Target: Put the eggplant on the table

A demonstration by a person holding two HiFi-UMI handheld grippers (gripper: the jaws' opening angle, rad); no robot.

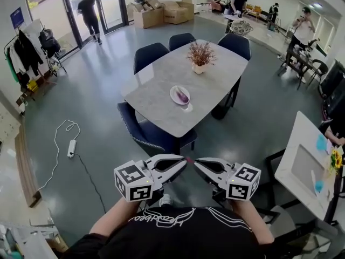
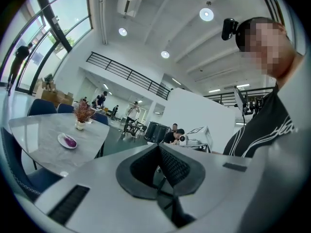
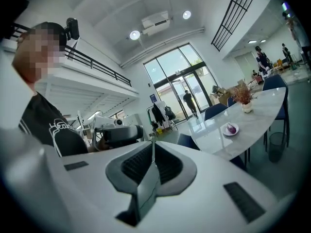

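A purple eggplant [image 1: 183, 96] lies on a small white plate [image 1: 175, 95] near the middle of the grey marble table [image 1: 161, 109], well ahead of me. Both grippers are close to my chest, well short of the table, with their tips turned toward each other. My left gripper [image 1: 183, 162] is shut with nothing in it, and so is my right gripper [image 1: 197, 163]. The left gripper view shows its jaws [image 2: 158, 148] pressed together, with the eggplant [image 2: 71, 141] far off at the left. The right gripper view shows the eggplant [image 3: 232, 128] far off at the right.
Dark blue chairs [image 1: 148, 136] ring the table, one at its near edge. A potted dried plant [image 1: 200, 55] stands on the table's far half. A power strip with a white cable [image 1: 71, 147] lies on the floor at left. A white desk [image 1: 304, 169] stands at right. People and cardboard boxes [image 1: 161, 12] are far behind.
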